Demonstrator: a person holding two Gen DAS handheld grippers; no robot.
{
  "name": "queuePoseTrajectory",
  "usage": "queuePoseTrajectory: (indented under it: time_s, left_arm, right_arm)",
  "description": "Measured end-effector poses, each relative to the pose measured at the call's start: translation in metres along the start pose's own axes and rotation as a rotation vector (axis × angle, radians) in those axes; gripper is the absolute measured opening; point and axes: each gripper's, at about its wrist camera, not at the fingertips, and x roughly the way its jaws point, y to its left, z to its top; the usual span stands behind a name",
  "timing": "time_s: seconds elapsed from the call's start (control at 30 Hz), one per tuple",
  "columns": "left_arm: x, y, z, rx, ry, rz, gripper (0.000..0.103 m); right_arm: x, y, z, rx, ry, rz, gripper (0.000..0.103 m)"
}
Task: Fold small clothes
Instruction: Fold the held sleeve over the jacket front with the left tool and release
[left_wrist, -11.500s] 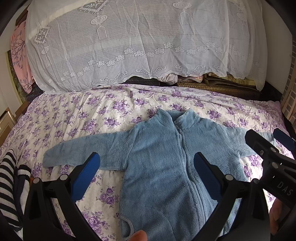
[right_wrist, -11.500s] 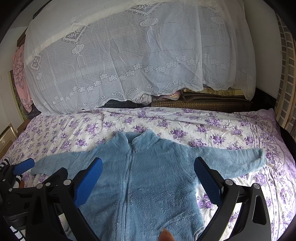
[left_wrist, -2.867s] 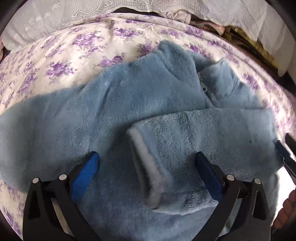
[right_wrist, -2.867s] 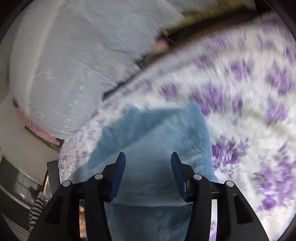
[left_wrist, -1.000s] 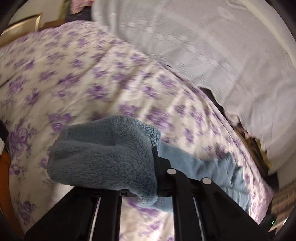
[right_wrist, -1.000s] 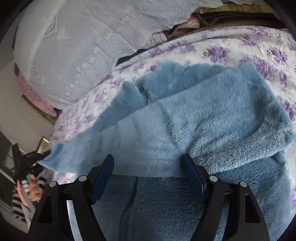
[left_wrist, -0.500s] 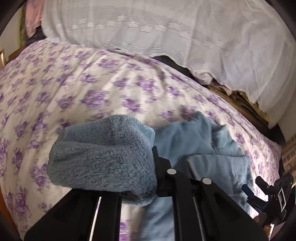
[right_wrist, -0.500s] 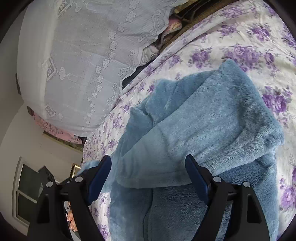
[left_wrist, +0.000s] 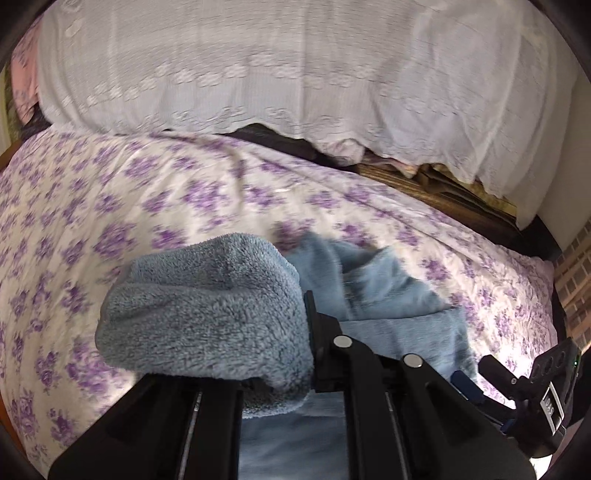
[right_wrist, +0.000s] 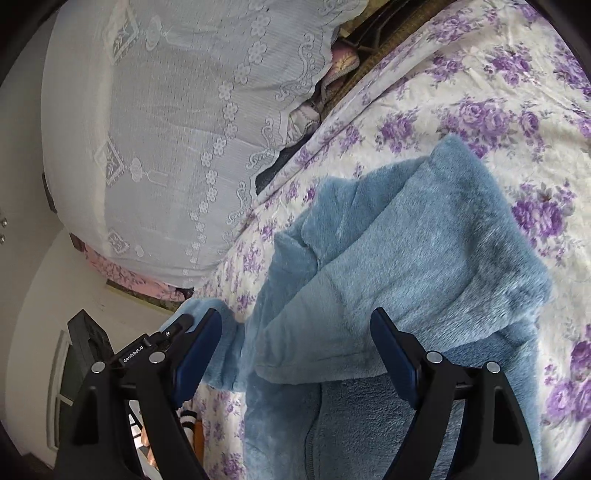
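A small blue fleece jacket (right_wrist: 399, 266) lies on the floral bedsheet (right_wrist: 498, 96). Its right sleeve (right_wrist: 424, 295) is folded across the chest. My left gripper (left_wrist: 306, 321) is shut on the end of the left sleeve (left_wrist: 207, 306), which bunches over its fingers and hangs lifted above the bed. The jacket body (left_wrist: 388, 306) lies beyond it. My right gripper (right_wrist: 295, 354) is open and empty, hovering just above the folded right sleeve. The left gripper also shows at the lower left of the right wrist view (right_wrist: 177, 328), with the sleeve in it.
A pile covered by white lace cloth (left_wrist: 295, 74) stands along the far side of the bed. A striped garment (right_wrist: 188, 417) lies at the bed's left edge. Brick wall (left_wrist: 576, 266) at the right. The right gripper's body (left_wrist: 524, 391) shows low right in the left wrist view.
My left gripper has carried the left sleeve up and toward the jacket body. My right gripper stays open over the folded right sleeve and has tilted slightly.
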Motion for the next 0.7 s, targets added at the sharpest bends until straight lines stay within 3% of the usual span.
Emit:
queuePoseTrajectory:
  time_s: [0.27, 0.57, 0.63, 0.7]
  left_arm:
    - [0.028, -0.073, -0.017, 0.090, 0.037, -0.042, 0.009]
    - [0.079, -0.122, -0.063, 0.224, 0.133, 0.014, 0.010]
    - [0.085, -0.128, -0.072, 0.255, 0.148, 0.031, 0.025]
    - [0.083, -0.135, -0.081, 0.304, 0.145, 0.041, 0.072]
  right_arm:
    - [-0.024, -0.017, 0.018, 0.075, -0.064, 0.038, 0.083]
    - [-0.042, -0.035, 0.034, 0.148, -0.119, 0.070, 0.083]
    - [-0.042, -0.035, 0.035, 0.152, -0.121, 0.075, 0.083]
    - [-0.043, -0.035, 0.036, 0.153, -0.125, 0.076, 0.083]
